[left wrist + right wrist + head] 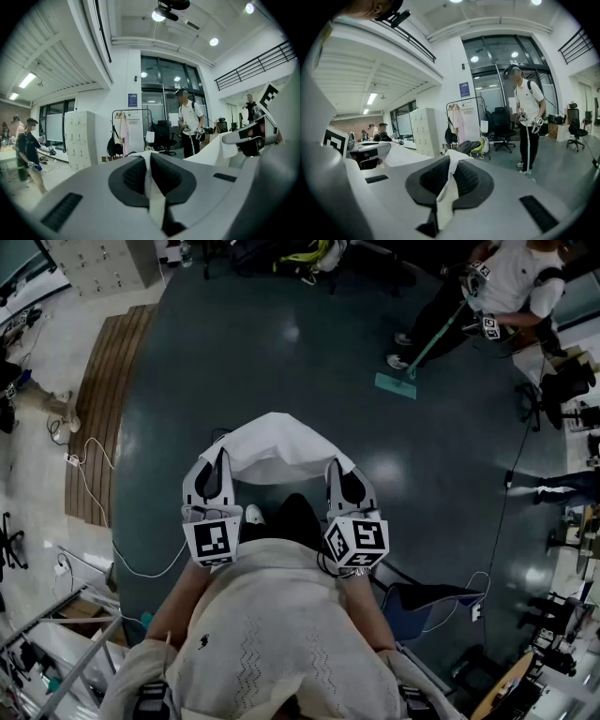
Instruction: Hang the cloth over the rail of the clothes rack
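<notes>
Head view: cloth [277, 442] over glossy floor [234, 343]

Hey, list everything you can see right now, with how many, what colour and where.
cloth: one, white, stretched between both tongs
clothes rack: one, dark, far off by the glass doors
lockers: one bank, white, left of the rack
mop: one, teal head, on the floor, held by a bystander
office chair: one, black, right of the rack
left tongs: one, white, shut on the cloth
right tongs: one, white, shut on the cloth
</notes>
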Demonstrator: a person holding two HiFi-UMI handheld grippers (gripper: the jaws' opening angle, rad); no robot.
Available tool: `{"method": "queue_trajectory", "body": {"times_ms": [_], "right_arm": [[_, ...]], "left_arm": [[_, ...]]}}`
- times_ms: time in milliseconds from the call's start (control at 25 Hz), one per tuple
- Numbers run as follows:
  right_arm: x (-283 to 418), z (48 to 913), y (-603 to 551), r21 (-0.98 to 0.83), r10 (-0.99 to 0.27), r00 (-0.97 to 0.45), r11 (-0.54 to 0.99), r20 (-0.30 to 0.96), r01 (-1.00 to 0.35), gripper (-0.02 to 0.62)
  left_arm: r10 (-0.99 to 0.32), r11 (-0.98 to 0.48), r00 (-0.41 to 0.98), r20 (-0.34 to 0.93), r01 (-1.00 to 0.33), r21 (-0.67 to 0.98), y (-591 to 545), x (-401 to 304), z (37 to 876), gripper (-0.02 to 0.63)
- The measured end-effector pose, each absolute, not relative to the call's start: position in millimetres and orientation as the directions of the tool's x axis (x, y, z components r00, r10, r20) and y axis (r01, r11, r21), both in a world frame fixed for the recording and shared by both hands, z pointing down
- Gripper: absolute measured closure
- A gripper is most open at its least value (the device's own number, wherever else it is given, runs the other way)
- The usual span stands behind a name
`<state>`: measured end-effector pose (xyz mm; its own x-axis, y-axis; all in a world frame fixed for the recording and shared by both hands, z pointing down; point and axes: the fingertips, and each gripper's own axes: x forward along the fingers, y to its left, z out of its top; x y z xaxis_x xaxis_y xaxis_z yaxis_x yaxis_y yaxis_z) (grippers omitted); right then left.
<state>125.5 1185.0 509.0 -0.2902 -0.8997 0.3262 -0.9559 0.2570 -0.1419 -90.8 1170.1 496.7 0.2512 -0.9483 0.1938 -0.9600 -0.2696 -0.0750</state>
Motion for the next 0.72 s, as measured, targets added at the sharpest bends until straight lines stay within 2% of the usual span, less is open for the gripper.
{"method": "queue_trajectory", "body": {"times_ms": [360, 480, 720], "right_arm": [[126.8, 504.1, 1180.2, -0.144, -0.897, -0.295, 0.261, 0.328, -0.955, 0.563], [122.6, 507.7, 1177.7, -0.143, -0.897, -0.293, 0.260, 0.332, -0.955, 0.563], [123.5, 514.4, 1168.6, -0.153, -0.890, -0.293, 0.255, 0.349, -0.955, 0.563]], "left_arm": [[-0.958, -0.252, 0.243, 0.152, -0.967, -0.046, 1165.9, -90.9, 487.1, 0.588], [-0.951, -0.261, 0.242, 0.193, -0.962, -0.075, 1165.5, -98.1, 493.0, 0.588], [-0.953, -0.254, 0.240, 0.186, -0.966, -0.054, 1152.2, -96.5, 495.5, 0.588]]}}
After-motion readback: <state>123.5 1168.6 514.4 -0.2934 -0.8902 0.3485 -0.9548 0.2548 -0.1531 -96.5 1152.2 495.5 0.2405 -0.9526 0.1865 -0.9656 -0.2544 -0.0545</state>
